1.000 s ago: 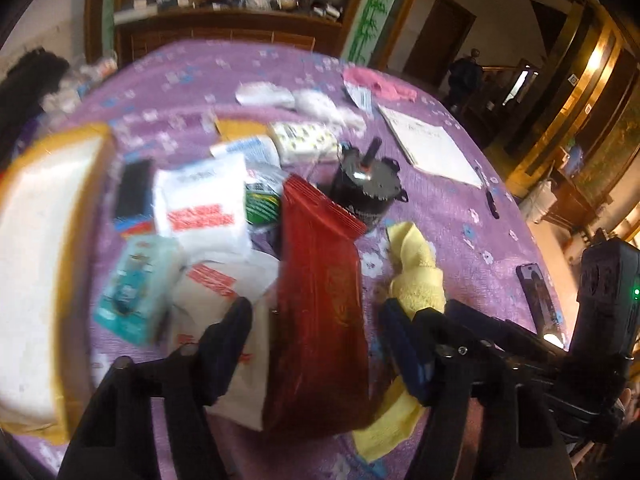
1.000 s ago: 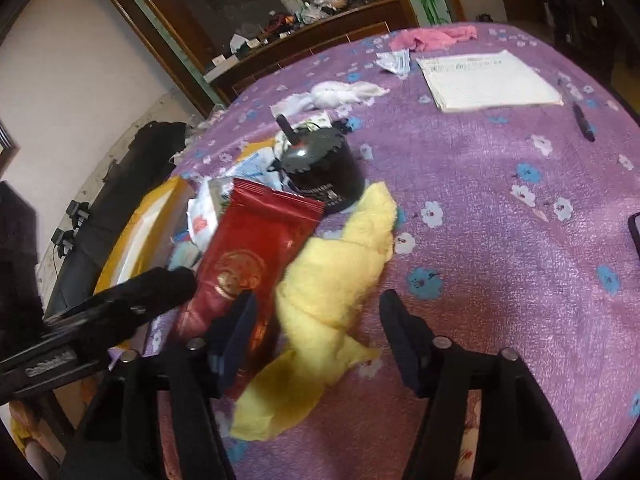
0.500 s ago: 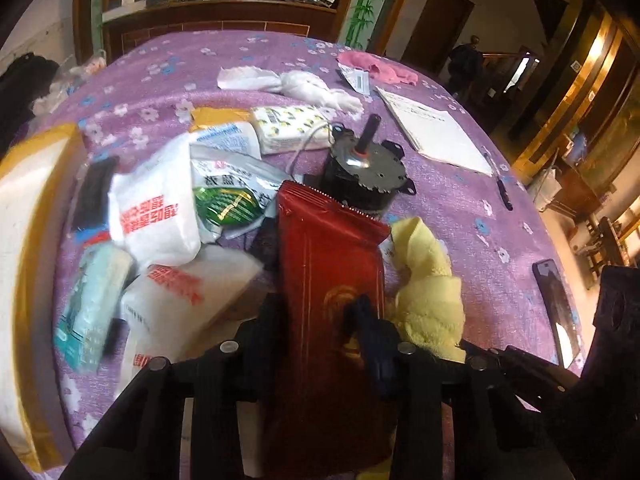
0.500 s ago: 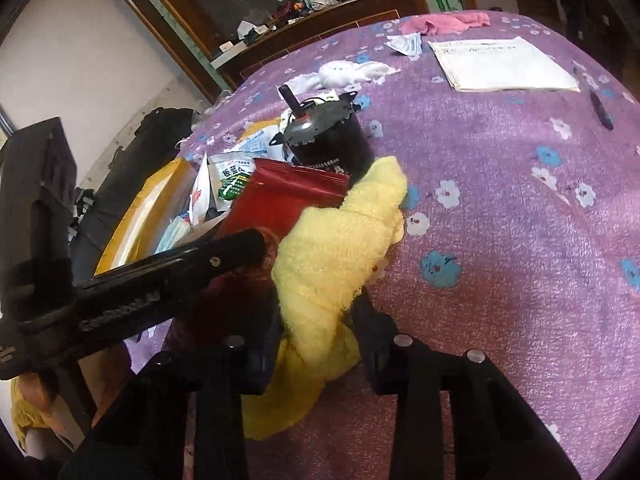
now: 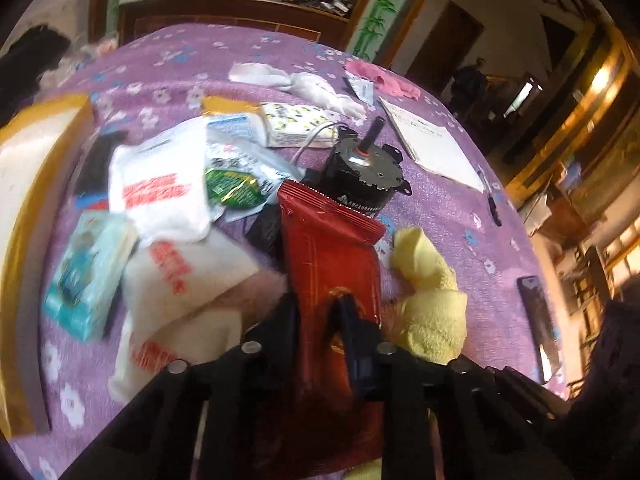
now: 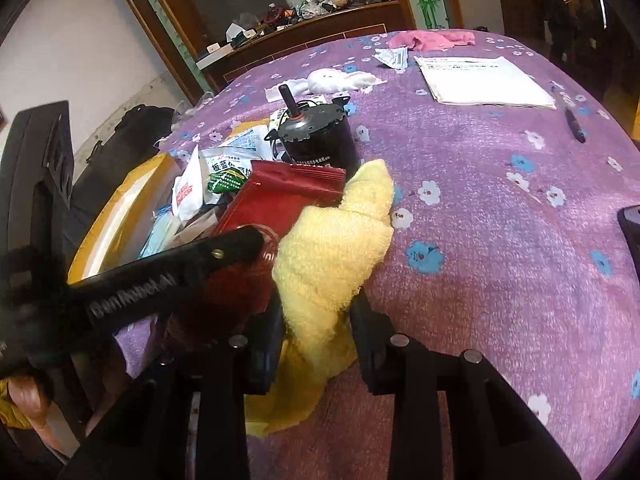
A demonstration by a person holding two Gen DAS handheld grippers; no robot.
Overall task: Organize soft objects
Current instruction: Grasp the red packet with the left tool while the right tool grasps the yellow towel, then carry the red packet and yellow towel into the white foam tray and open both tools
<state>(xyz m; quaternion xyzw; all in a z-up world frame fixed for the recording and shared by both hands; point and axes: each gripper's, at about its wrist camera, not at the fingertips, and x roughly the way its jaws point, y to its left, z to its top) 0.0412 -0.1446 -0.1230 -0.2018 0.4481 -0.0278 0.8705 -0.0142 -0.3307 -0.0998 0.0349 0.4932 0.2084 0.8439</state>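
Both fingers pairs now clamped: left gripper [image 5: 320, 316] on glossy red pouch [image 5: 332, 256], right gripper [image 6: 316, 320] on fluffy yellow towel [image 6: 332, 248].

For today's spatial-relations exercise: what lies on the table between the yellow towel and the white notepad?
In the right wrist view, only bare purple floral tablecloth lies between the yellow towel and the white notepad; the black motor sits off to the left.

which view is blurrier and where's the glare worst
Left wrist view: motion blur smears the white packets and teal box on the left side, while the red pouch in the left gripper stays sharper; warm glare blows out the right-hand doorway. Right wrist view: sharper overall, the yellow cloth in the right gripper is crisp; both bend at the fisheye edges.
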